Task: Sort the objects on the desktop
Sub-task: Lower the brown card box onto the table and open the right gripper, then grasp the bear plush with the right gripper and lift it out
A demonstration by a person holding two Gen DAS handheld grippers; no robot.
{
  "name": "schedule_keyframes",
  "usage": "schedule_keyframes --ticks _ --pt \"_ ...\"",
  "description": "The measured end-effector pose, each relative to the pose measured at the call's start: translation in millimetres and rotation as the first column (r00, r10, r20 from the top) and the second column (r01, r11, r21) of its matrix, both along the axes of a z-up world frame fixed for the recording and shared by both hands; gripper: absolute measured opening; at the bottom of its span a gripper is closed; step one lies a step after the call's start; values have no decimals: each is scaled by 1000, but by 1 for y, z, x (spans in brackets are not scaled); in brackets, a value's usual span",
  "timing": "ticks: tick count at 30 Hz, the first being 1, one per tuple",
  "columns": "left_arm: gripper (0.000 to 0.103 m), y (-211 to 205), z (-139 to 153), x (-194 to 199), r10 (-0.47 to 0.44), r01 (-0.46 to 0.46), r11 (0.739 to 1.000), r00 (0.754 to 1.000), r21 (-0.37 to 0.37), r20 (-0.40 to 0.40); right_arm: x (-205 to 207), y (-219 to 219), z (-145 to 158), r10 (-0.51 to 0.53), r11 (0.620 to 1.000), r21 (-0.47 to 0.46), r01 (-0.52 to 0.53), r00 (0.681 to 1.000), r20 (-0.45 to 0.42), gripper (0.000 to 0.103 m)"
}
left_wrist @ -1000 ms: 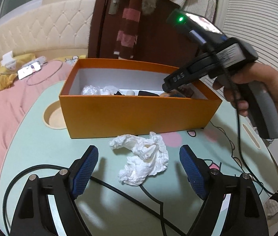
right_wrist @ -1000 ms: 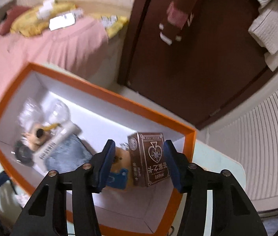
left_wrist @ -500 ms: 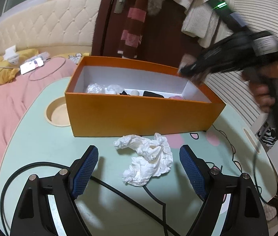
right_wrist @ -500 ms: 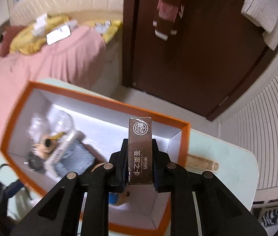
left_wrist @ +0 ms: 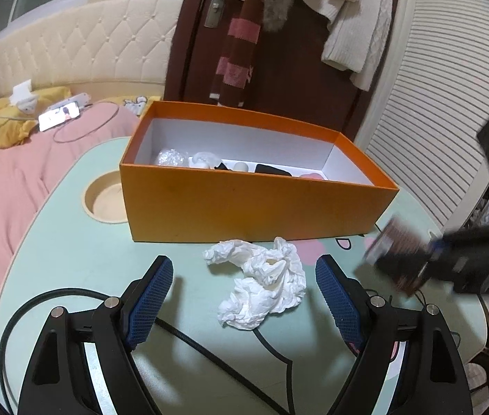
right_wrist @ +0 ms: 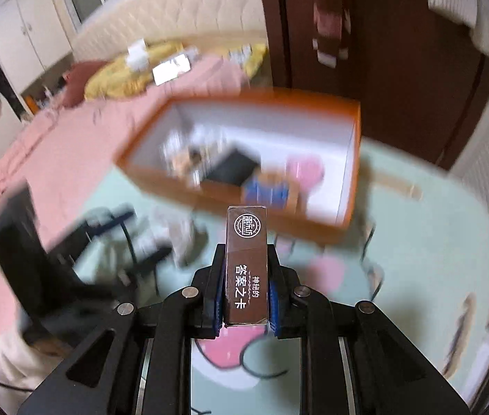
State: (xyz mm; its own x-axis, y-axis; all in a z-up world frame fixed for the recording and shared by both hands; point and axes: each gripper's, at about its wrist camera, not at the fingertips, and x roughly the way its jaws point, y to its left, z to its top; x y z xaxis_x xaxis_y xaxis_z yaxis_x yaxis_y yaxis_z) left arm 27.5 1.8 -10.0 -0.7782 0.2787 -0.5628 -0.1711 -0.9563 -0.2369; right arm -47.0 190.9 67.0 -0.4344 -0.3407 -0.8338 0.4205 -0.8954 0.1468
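At the bottom centre of the right wrist view, the right gripper (right_wrist: 246,297) clamps a slim brown card box with white printed characters (right_wrist: 246,266), held over the pale green tabletop (right_wrist: 417,249) outside the open orange cardboard box (right_wrist: 344,214). In the left wrist view, the left gripper (left_wrist: 244,306) gapes wide around a crumpled white tissue (left_wrist: 261,283) lying mid-frame, touching neither pad.

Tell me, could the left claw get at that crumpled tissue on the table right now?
Probably yes. The left claw is open, and the crumpled tissue lies on the table right between its fingers with nothing over it. The right claw, shut on a brown card box, is off to the side.
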Motion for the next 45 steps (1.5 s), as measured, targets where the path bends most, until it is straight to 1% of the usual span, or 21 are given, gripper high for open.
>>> schedule_keyframes --ticks 3,6,7,8,10,11,12,14,16,19,21,23,25,28,31,33,35,36,39,42,45 --pt "84 -1 0 0 7 -7 1000 1000 0 -2 3 4 -28 -24 1000 18 24 999 27 22" --pt "84 -2 -1 -1 11 -11 1000 1000 2 4 4 11 -35 -37 999 -6 37 999 20 23" --pt "84 -2 -2 -1 12 -12 1000 1000 2 7 4 13 -34 -39 999 -16 40 999 17 25" --pt "84 -2 -2 -2 14 -14 1000 1000 2 10 4 15 -33 -42 999 -25 42 999 12 30" --pt "84 -2 -3 -2 15 -15 1000 1000 0 17 7 19 -29 -64 997 -47 64 998 -15 44" --pt "84 -2 -3 -2 15 -15 1000 1000 0 17 9 22 -27 -78 995 -58 76 997 -30 56" --pt "84 -1 -3 -2 14 -14 1000 1000 -1 16 11 24 -25 -91 994 -70 88 995 -45 61" --pt "84 -1 -3 -1 12 -12 1000 1000 -4 15 15 29 -19 -111 989 -106 103 991 -74 63" --pt "84 -1 -3 -1 11 -11 1000 1000 -5 16 18 32 -10 -107 984 -153 93 990 -90 63" --pt "84 -1 -3 -1 10 -9 1000 1000 -4 17 10 29 10 -79 981 -182 61 993 -90 63" --pt "84 -2 -3 -1 10 -10 1000 1000 -4 17 -3 24 22 -69 983 -178 53 994 -85 63" --pt "84 -3 -3 -1 12 -12 1000 1000 -2 21 -26 16 34 -75 986 -153 64 995 -62 63" --pt "84 -3 -4 -1 12 -12 1000 1000 1 23 -52 8 41 -81 989 -122 79 997 -9 63" --pt "84 -2 -3 -1 10 -10 1000 1000 2 24 -91 -3 40 -82 994 -58 89 990 111 63" --pt "84 -1 -3 -1 5 -5 1000 1000 -1 24 -119 -15 29 -80 996 56 70 977 198 63" --pt "84 -1 -3 -1 5 -5 1000 1000 0 26 -133 -25 17 -76 992 121 45 962 263 63" --pt "85 -2 -3 -1 7 -8 1000 999 6 31 -142 -31 0 -74 987 158 18 932 355 61" --pt "85 -3 -3 -2 9 -10 1000 999 10 34 -144 -33 -8 -73 984 177 3 918 389 55" --pt "87 -4 -4 -2 12 -13 1000 999 21 39 -147 -40 -21 -64 971 235 -40 906 417 50" --pt "87 -6 -4 -3 15 -17 999 999 32 43 -147 -45 -23 -64 962 268 -54 908 414 50" --pt "87 -7 -4 -4 18 -20 999 999 42 48 -144 -53 -27 -38 949 299 -97 908 417 50"
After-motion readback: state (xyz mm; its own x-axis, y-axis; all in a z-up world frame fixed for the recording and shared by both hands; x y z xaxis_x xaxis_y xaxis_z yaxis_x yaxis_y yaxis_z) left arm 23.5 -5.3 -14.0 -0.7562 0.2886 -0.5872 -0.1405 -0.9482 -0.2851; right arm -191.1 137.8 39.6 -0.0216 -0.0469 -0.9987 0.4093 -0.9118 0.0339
